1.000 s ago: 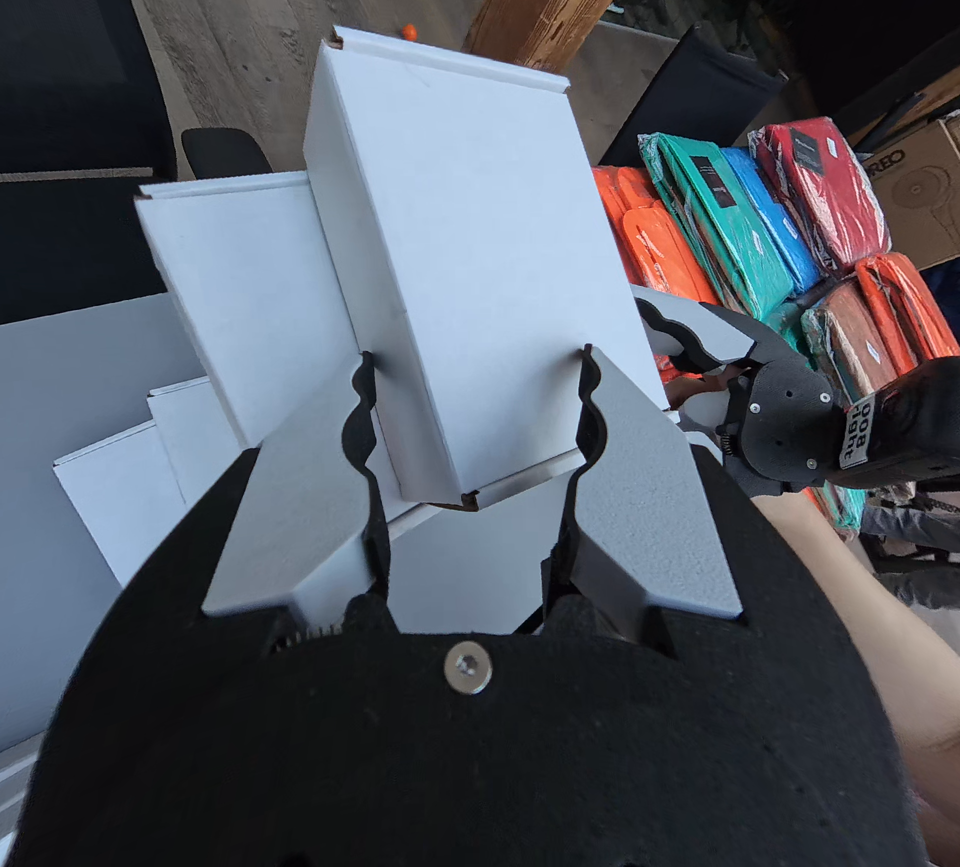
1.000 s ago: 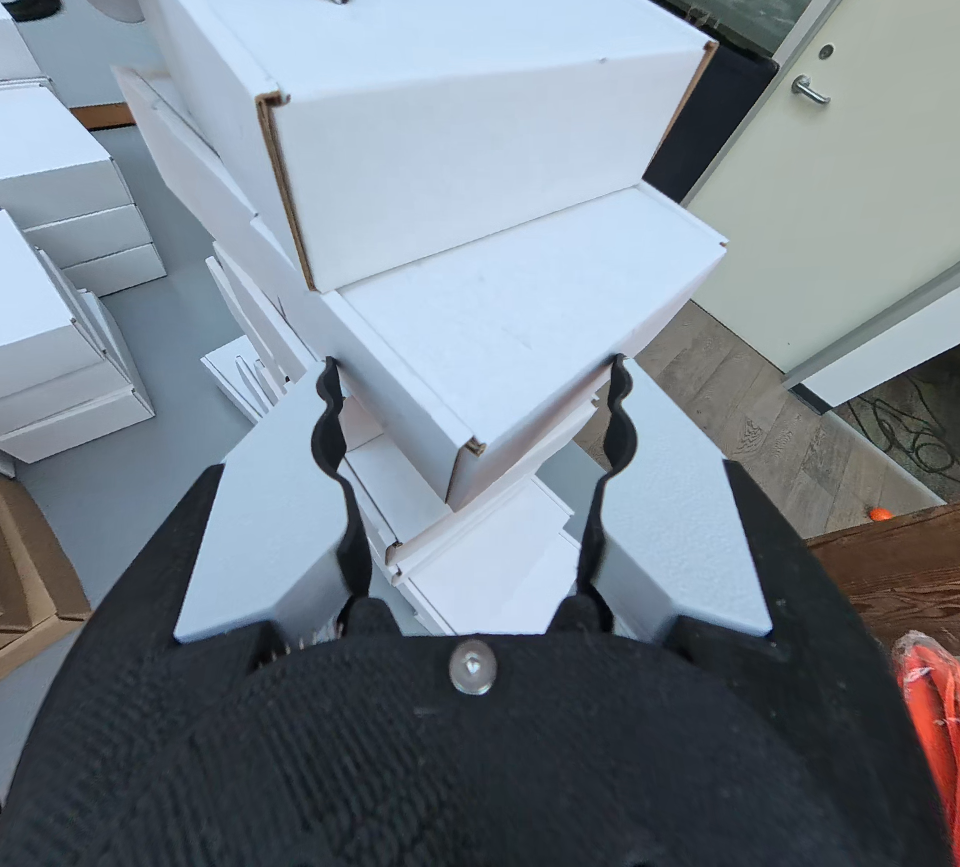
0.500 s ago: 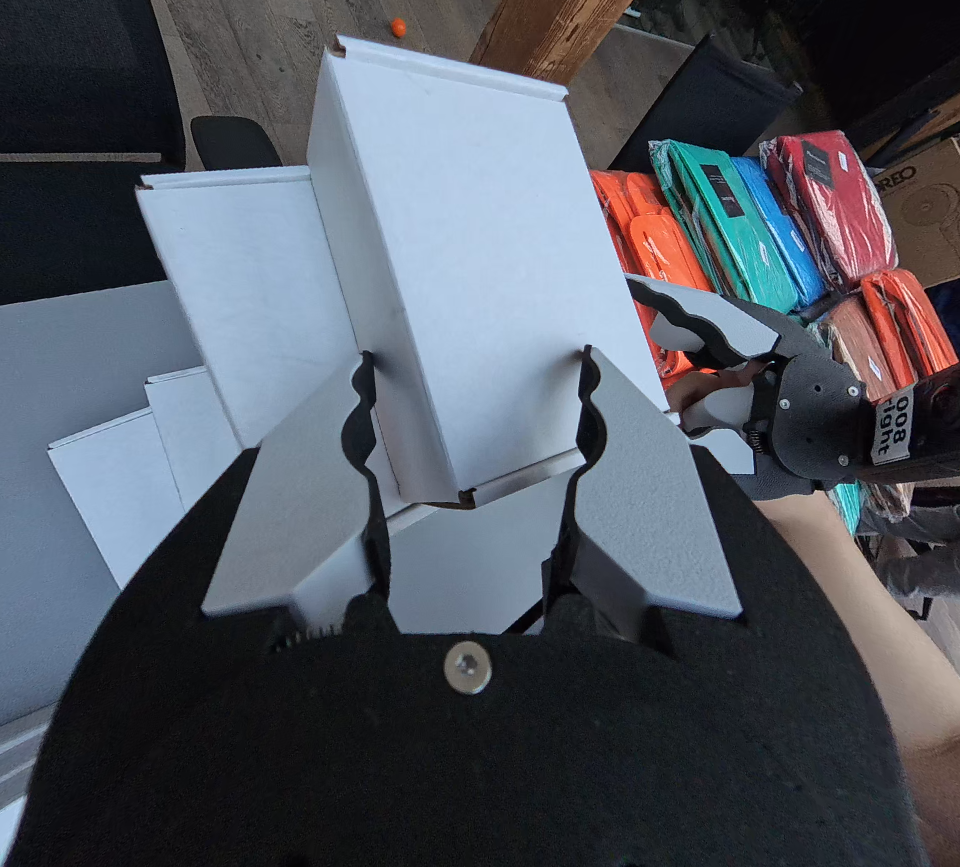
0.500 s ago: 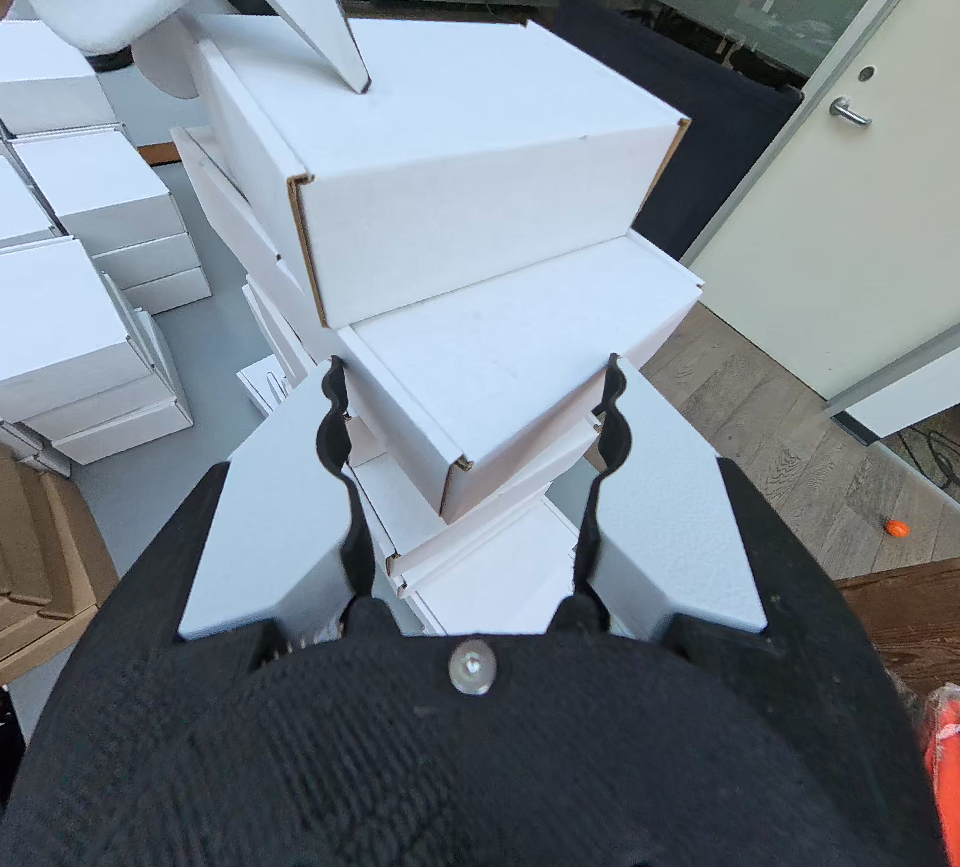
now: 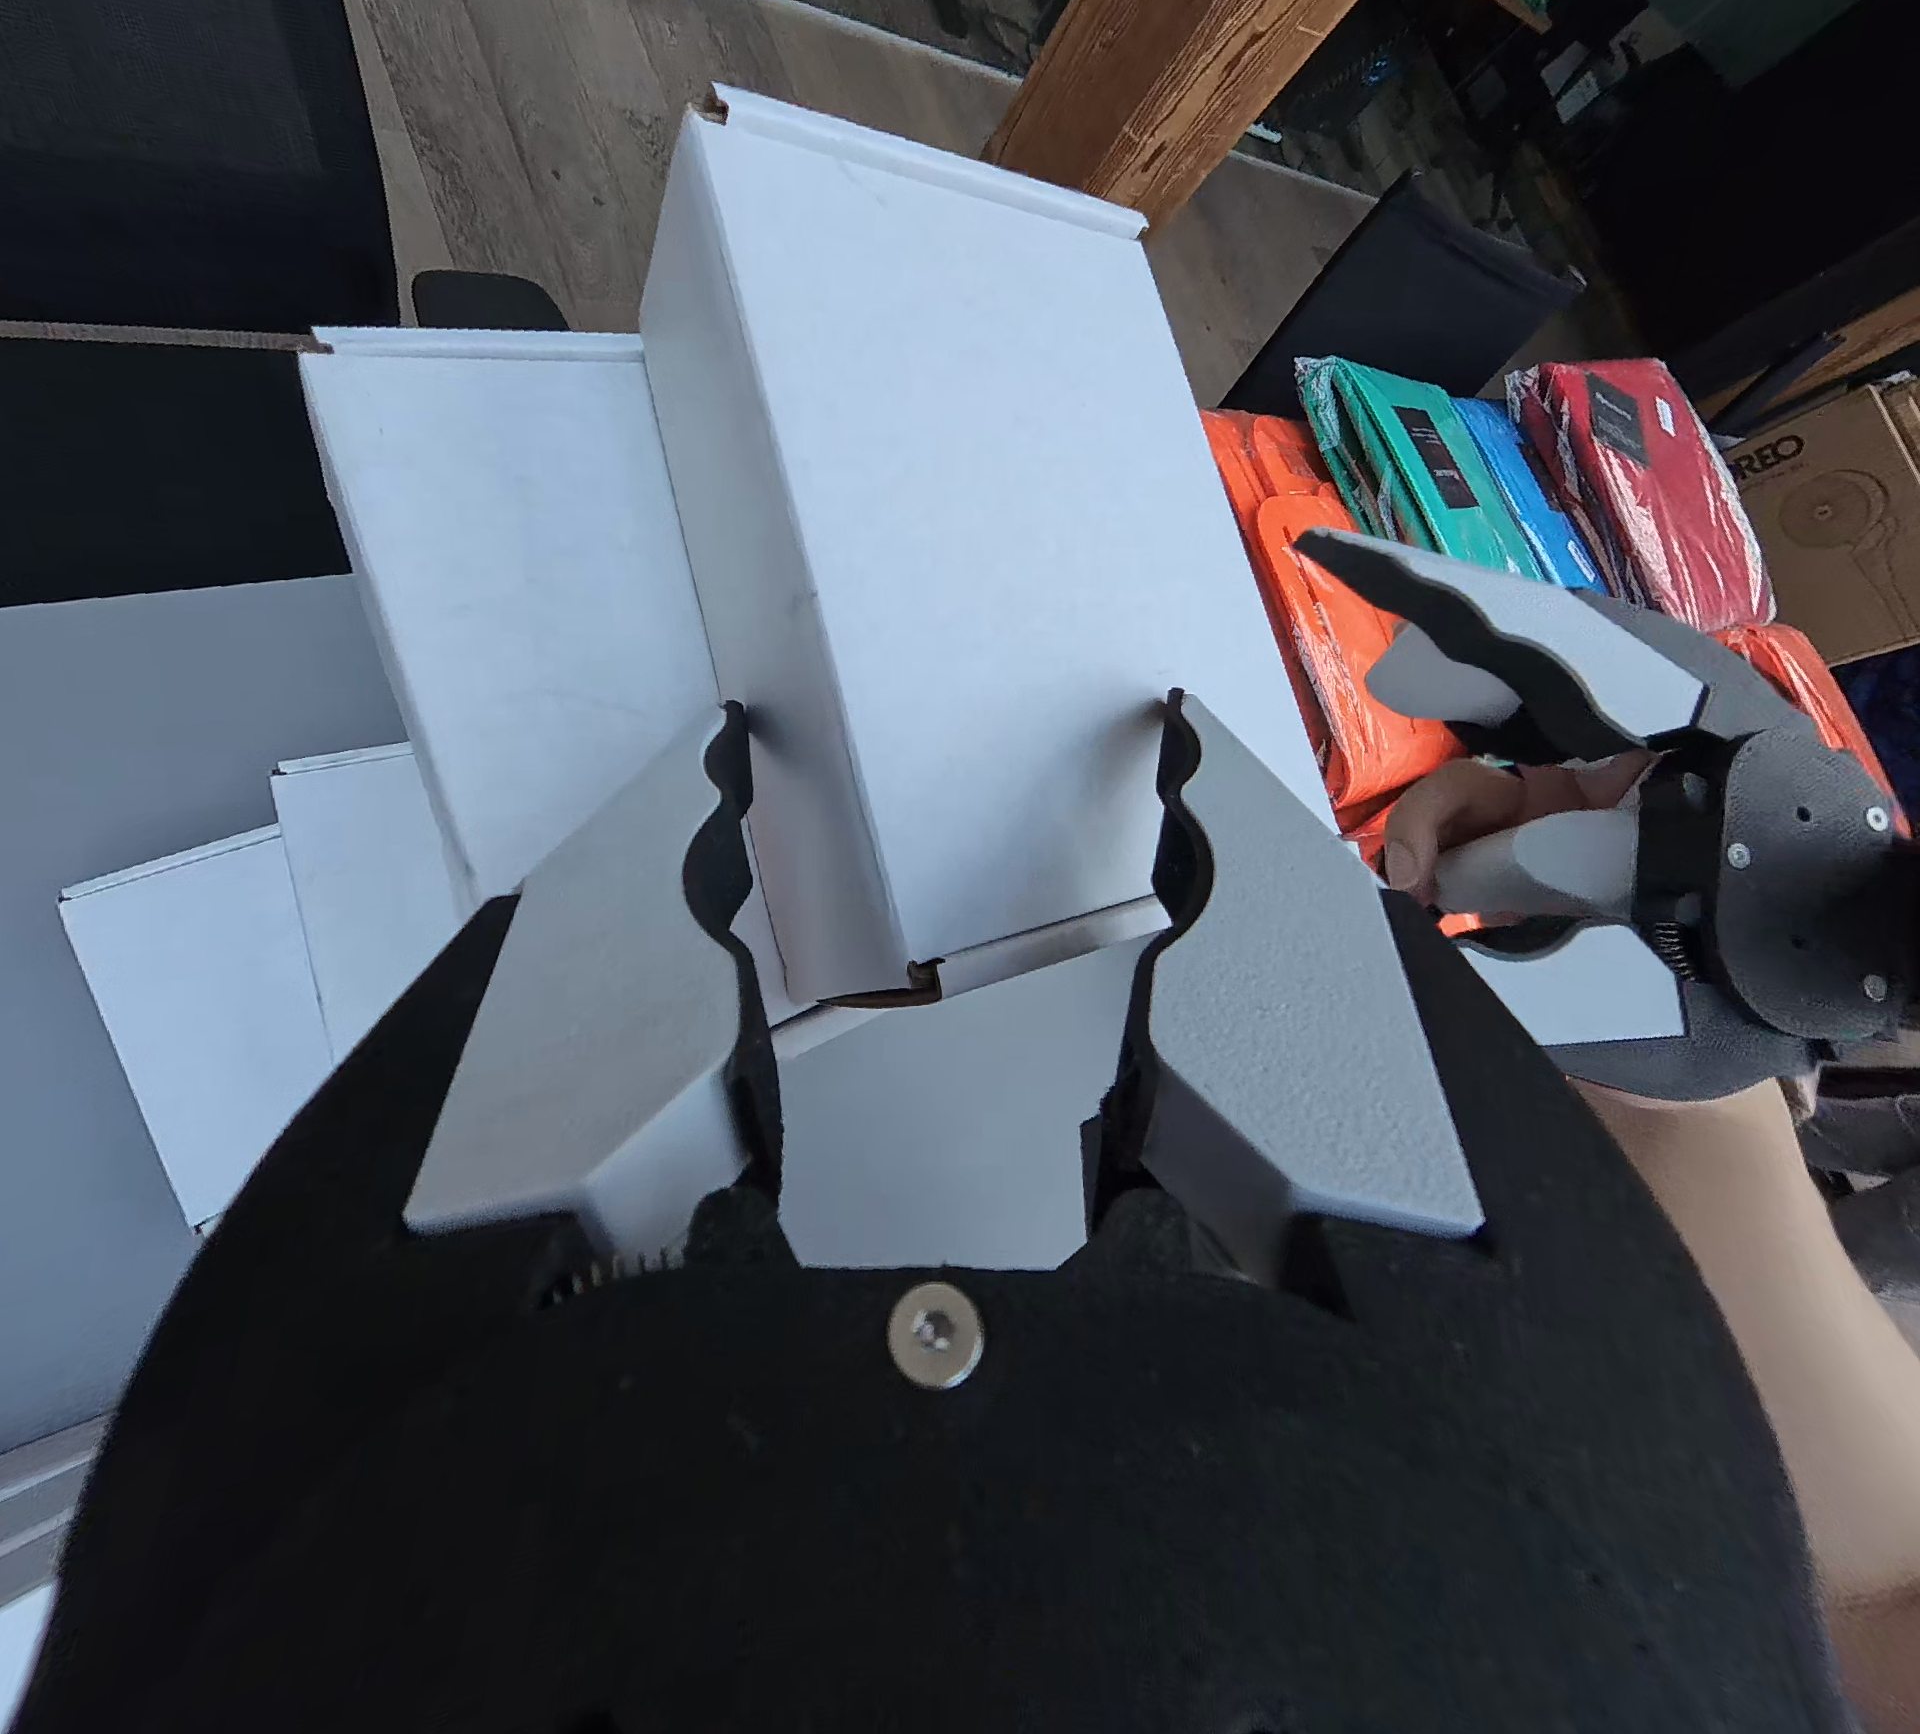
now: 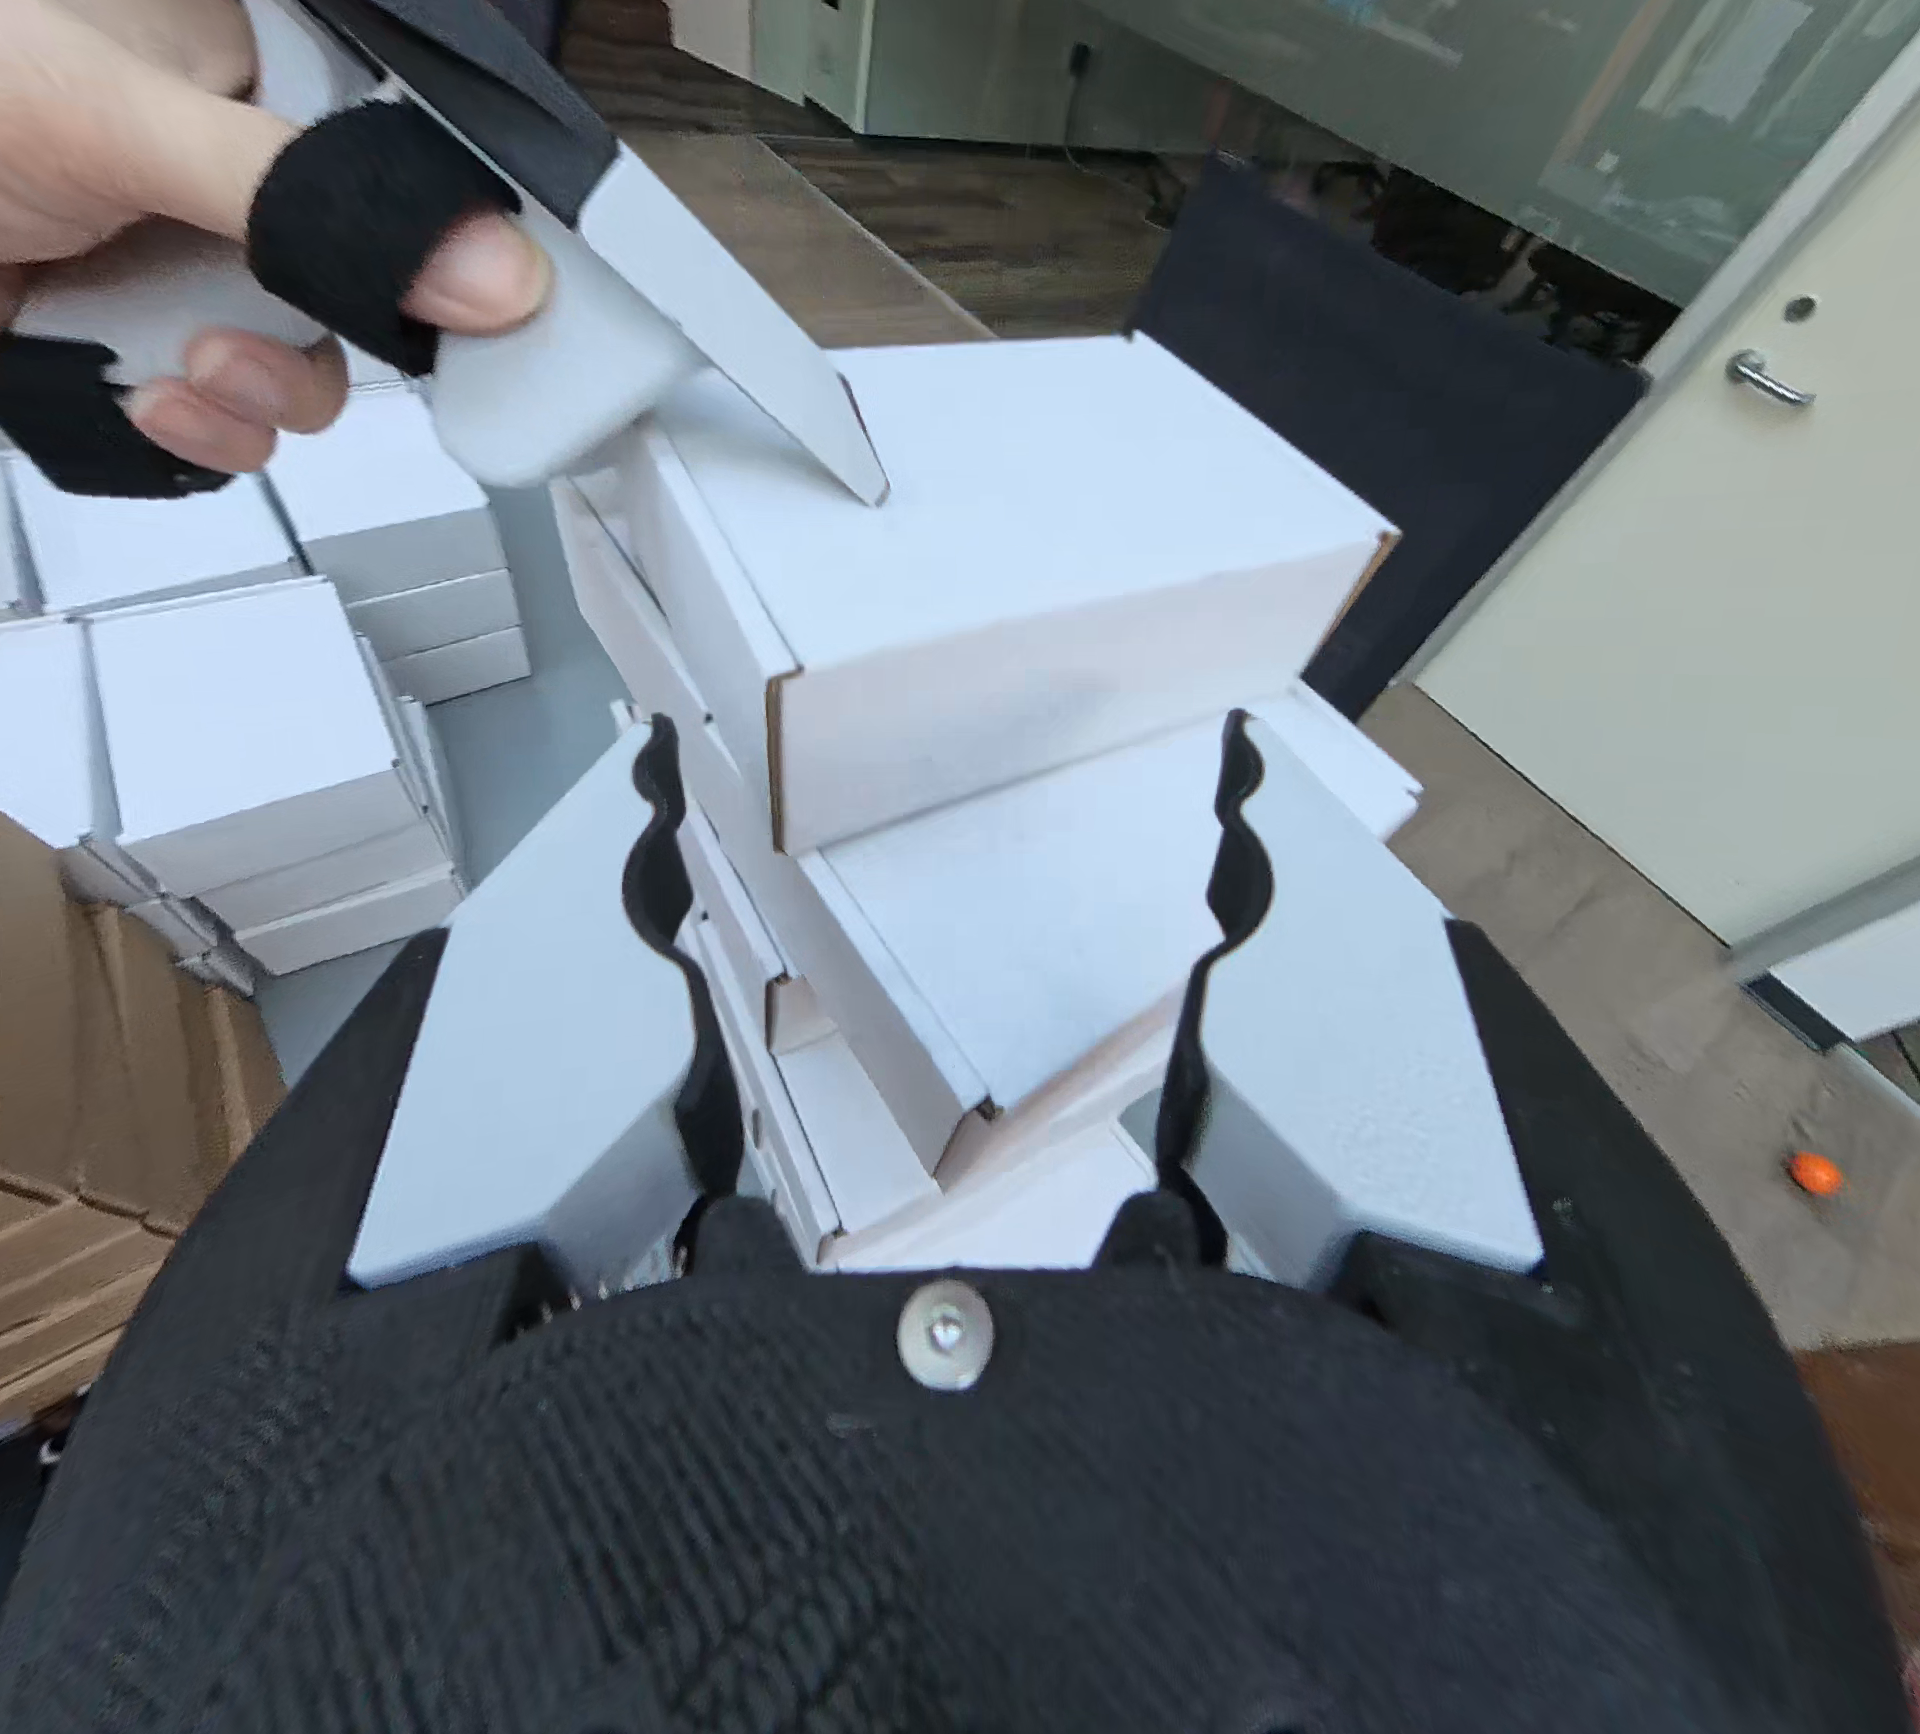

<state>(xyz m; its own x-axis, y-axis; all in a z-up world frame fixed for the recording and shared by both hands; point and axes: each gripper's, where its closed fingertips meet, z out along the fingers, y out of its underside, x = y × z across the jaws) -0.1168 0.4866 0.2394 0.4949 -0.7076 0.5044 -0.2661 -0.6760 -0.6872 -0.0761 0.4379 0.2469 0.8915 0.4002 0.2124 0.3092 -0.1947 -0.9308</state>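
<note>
the left gripper has its two grey fingers wide apart and points forward and down. the right gripper is spread wide too. a hand with black finger bands holds the left gripper's handle.

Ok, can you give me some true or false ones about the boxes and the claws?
1. The top box of the pile is white. True.
2. The right claw is squeezing a box. False: its fingers stand apart and grip nothing.
3. Orange packets lie beside the pile of boxes. True.
4. The small orange thing sits on the top box. False: it lies on the floor, off to the side.
5. One finger of the left claw reaches over the top face of the top box. True.
</note>
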